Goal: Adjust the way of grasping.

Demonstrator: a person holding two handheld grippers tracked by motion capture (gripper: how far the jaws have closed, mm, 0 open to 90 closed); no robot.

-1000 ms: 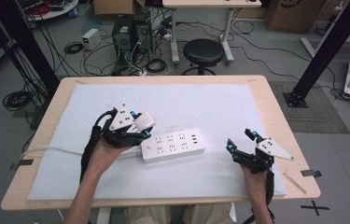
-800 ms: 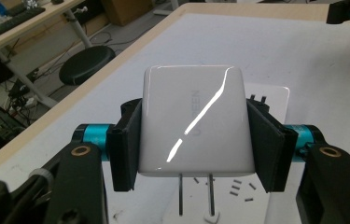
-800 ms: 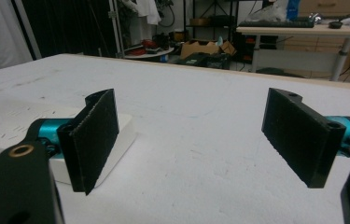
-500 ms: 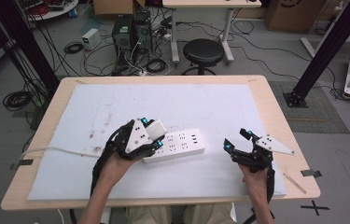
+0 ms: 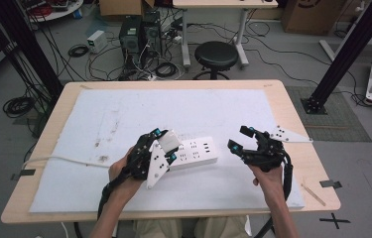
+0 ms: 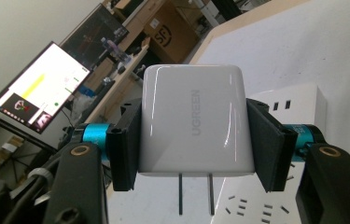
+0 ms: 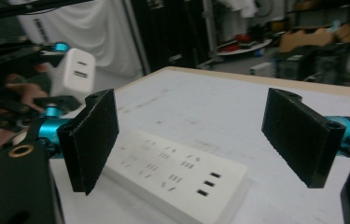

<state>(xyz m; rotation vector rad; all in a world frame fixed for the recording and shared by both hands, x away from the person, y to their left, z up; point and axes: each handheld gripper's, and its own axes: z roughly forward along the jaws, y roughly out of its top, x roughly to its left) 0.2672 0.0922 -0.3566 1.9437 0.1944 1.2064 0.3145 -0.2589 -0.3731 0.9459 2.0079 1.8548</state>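
Clearly the left gripper [image 6: 189,133] is clamped on the white charger [image 6: 192,126], its black pads pressing the two flat side faces while the two metal prongs [image 6: 195,193] hang free below, pointing toward the power strip [image 6: 275,186]. Seen from the high view, the charger [image 5: 169,141] sits over the strip's 9 o'clock end, near the middle of the counter [image 5: 292,104]. The charger looks light, rigid and glossy, so it could twist between the pads under push-in force; holding the broad sides squarely, as now, seems the sound grip, keeping the prongs clear. The power strip [image 5: 196,152] is light too and may slide on the white mat [image 5: 198,109]. The right gripper [image 5: 245,140], at 3 o'clock of the strip, stands with its jaws wide apart, holding nothing, and could steady it.
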